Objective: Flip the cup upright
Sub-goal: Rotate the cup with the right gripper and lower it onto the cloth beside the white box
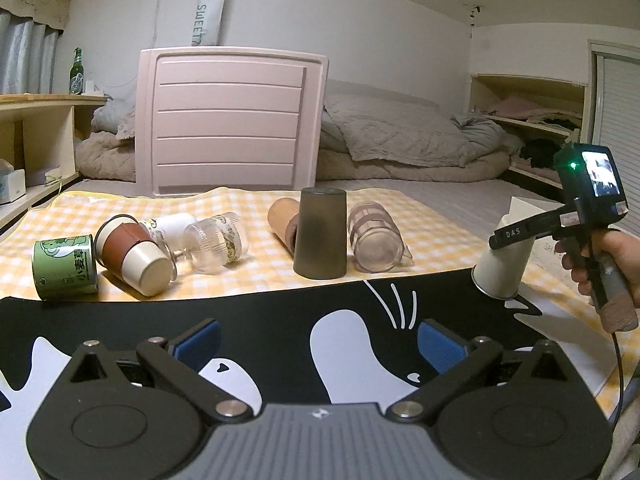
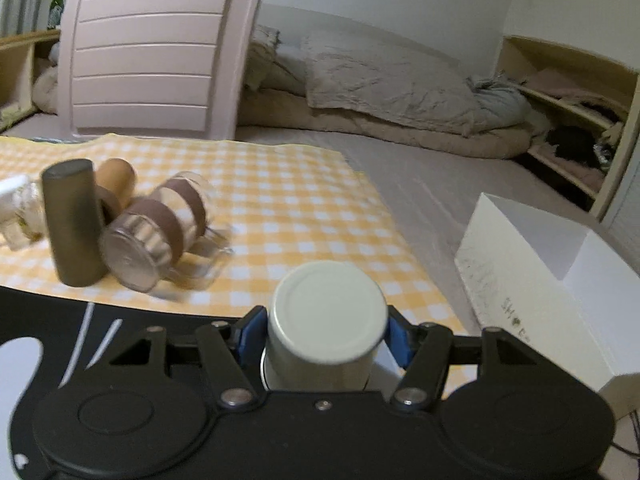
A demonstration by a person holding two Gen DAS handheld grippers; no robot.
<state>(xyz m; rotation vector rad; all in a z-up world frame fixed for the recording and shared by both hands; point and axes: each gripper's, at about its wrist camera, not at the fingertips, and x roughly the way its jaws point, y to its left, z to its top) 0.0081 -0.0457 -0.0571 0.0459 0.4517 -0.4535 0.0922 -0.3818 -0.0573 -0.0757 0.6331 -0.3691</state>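
Observation:
My right gripper [image 2: 326, 336] is shut on a cream cup [image 2: 326, 320], its flat bottom facing the camera. In the left wrist view the same cup [image 1: 505, 266] hangs tilted, mouth down, at the black mat's right edge, held by the right gripper [image 1: 516, 234]. My left gripper [image 1: 318, 344] is open and empty over the black cat-print mat [image 1: 280, 320]. A dark grey cup [image 1: 320, 234] stands upside down on the checked cloth.
On the yellow checked cloth [image 1: 248, 272] lie a green tin [image 1: 64, 268], a brown-sleeved cup [image 1: 136, 254], clear glass cups [image 1: 216, 242], a tan cup [image 1: 284, 220] and a striped glass mug [image 1: 374, 236]. A white box [image 2: 532, 284] stands at the right. A pink panel [image 1: 228, 120] stands behind.

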